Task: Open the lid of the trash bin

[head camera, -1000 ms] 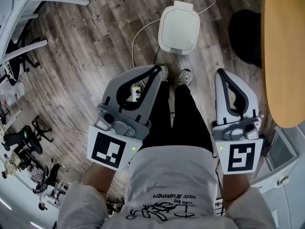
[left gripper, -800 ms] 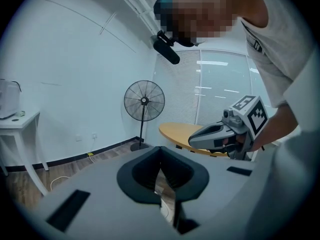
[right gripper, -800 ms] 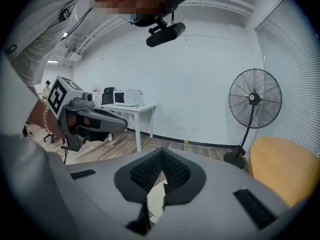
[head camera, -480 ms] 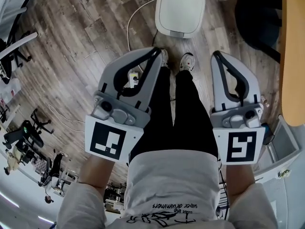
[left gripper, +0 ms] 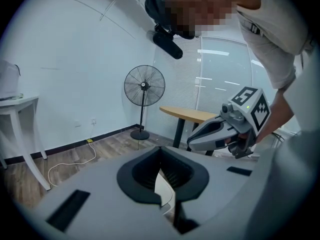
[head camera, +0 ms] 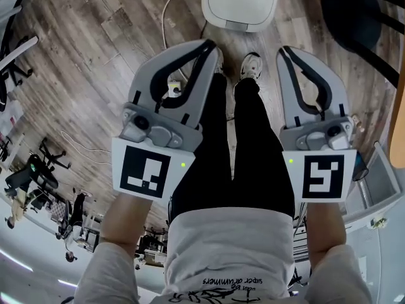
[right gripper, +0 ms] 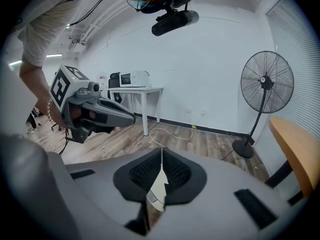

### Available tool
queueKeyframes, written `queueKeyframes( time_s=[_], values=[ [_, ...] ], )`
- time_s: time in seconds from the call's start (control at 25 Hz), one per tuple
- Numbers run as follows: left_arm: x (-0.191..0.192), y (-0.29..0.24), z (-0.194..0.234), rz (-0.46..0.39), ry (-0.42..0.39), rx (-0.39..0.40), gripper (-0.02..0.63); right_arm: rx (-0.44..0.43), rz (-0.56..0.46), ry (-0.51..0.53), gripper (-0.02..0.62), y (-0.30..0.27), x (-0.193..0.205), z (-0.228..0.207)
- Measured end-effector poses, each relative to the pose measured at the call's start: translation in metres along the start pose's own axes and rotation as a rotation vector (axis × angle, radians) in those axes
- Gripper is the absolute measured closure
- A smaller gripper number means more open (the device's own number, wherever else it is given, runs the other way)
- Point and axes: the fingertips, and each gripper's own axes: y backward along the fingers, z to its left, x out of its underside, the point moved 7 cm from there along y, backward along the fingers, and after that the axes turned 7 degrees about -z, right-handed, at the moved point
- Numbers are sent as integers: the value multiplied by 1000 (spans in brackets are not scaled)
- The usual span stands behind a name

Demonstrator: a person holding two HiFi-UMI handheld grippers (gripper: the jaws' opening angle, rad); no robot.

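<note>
The white trash bin (head camera: 240,2) stands on the wood floor just ahead of the person's shoes (head camera: 252,65), its lid down, cut off by the top edge of the head view. My left gripper (head camera: 209,45) hangs above the floor, short of the bin's left front corner, tips together and empty. My right gripper (head camera: 285,50) hangs short of the bin's right front corner; its jaws are just starting to open, tips still nearly touching, nothing between them. In the left gripper view (left gripper: 160,149) and the right gripper view (right gripper: 161,150), a sliver of the white bin (right gripper: 159,186) shows through the jaw gap.
A white cable (head camera: 168,11) loops over the floor left of the bin. A dark chair (head camera: 361,11) and a wooden tabletop (head camera: 400,138) lie to the right. A standing fan (left gripper: 144,86) and a white table (right gripper: 142,90) stand further off.
Both grippers have sunk toward the floor. In the head view the bin has slid up to the top edge. The jaws look the same.
</note>
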Motion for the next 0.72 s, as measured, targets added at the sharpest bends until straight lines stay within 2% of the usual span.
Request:
queueKeyframes(
  time_s=[0.36, 0.72],
  values=[
    [44, -19, 9, 21, 2, -4, 591, -43, 55, 44, 568, -30, 47, 6],
    [100, -37, 24, 109, 36, -39, 591, -102, 156, 96, 552, -62, 92, 9]
  ],
)
